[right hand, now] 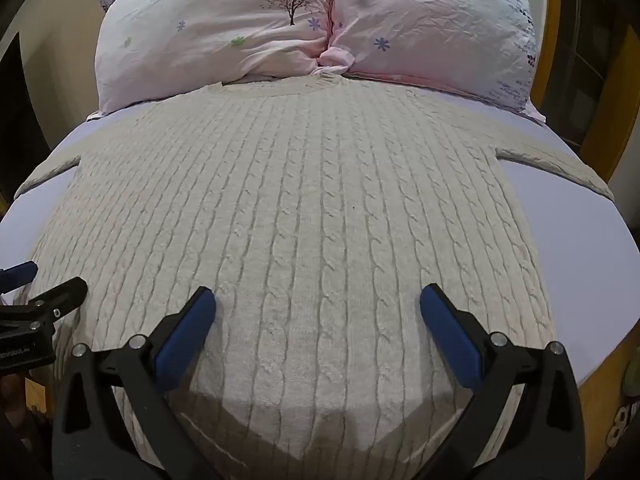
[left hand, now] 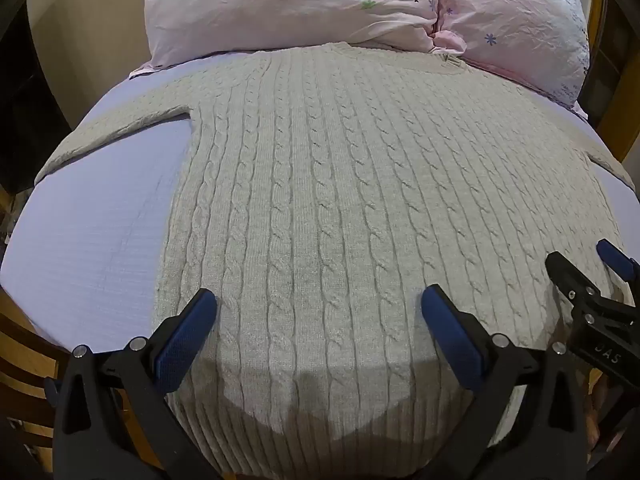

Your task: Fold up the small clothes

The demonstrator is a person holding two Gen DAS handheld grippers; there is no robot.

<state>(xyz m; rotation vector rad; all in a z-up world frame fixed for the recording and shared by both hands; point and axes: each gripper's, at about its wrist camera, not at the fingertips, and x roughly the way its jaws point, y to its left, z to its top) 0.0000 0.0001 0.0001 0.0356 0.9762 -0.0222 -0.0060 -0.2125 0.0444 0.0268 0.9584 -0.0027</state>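
Across the bed, a cream cable-knit sweater lies flat and spread out on the lavender sheet, neckline at the far end touching the pillows, ribbed hem at the near edge. Left sleeve stretches out to the left edge of the bed; right sleeve runs off to the right. Two pink floral pillows sit side by side at the far end, a tree print on the left one.

Left tongs spread wide, holding nothing, blue pads over the lower part of the sweater just above the ribbed hem; cannot tell if the tips touch the knit. Right tongs also wide apart, holding nothing, same spot relative to hem but nearer the sweater's right side. Each shows at the other view's edge: right tongs at the right of the left wrist view, left tongs at the left of the right wrist view. Both cast a shadow on the hem ribbing. Wooden bed frame visible at right.
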